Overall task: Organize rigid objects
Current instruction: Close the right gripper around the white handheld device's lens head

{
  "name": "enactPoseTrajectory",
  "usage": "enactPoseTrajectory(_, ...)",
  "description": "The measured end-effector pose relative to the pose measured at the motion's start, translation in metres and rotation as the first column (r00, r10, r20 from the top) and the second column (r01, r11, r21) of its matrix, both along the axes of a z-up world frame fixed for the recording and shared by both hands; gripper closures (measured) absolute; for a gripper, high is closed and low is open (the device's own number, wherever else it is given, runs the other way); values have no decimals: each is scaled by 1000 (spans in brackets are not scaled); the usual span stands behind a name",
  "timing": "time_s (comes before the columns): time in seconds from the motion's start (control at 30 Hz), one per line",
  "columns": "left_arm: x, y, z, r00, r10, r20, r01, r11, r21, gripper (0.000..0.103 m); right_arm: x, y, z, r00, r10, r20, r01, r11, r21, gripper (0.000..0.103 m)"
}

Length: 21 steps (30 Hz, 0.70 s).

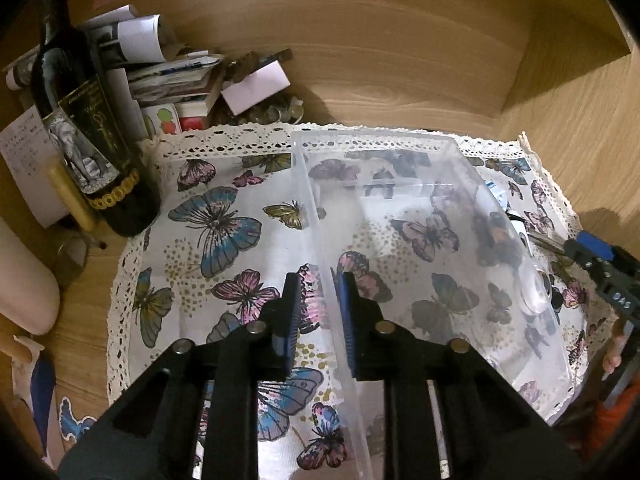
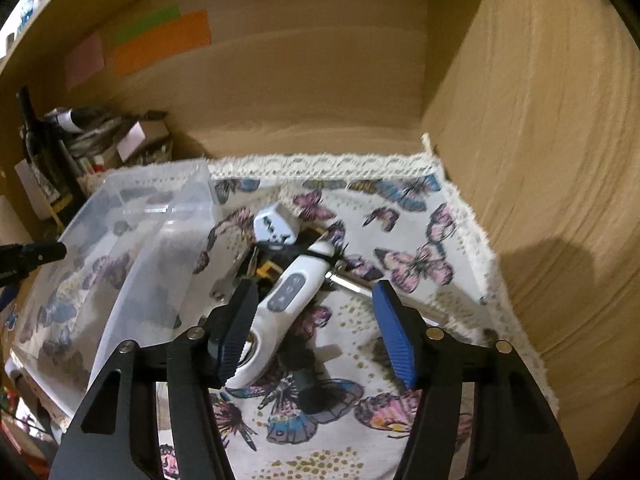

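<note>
Clear plastic organizer box (image 1: pixel 400 208) on a butterfly-print cloth (image 1: pixel 224 216), left gripper (image 1: pixel 318 312) nearly closed astride its near wall, right gripper (image 2: pixel 316 320) half open and empty over a white handheld device (image 2: pixel 286 300) lying beside the box, dark wine bottle (image 1: pixel 88 148) at left.

I see a wooden alcove: light wood-grain back wall (image 1: pixel 320 52) and side wall (image 2: pixel 540 160), warmly and dimly lit. Coloured paper notes (image 2: pixel 162 42) stick high on the back. A lace-edged butterfly cloth (image 2: pixel 360 208) covers the shelf.
</note>
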<state>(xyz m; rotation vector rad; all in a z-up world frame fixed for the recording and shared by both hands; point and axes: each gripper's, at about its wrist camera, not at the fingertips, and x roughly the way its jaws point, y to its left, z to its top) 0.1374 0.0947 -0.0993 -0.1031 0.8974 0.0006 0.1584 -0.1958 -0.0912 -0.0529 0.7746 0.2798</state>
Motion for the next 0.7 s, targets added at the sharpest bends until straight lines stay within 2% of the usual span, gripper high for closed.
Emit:
enactPoseTrajectory(0.13, 1, -3, -3, 1000, -20, -18, 19, 1000, -12, 90, 4, 10, -8, 998, 31, -58, -30, 999, 12, 48)
enactPoseTrajectory(0.27, 6, -1, -12, 998, -22, -57, 20, 999, -49, 92, 0, 22, -14, 994, 62, -91, -61, 998, 23, 48)
enactPoseTrajectory(0.63, 4, -3, -12, 999, -19, -40, 17, 999, -46, 92, 0, 52, -37, 990, 75, -122, -85, 993, -77, 48)
enactPoseTrajectory(0.7, 4, -3, -12, 999, -18, -41, 16, 999, -46, 92, 2, 54, -39, 991, 70, -119, -81, 992, -96, 52)
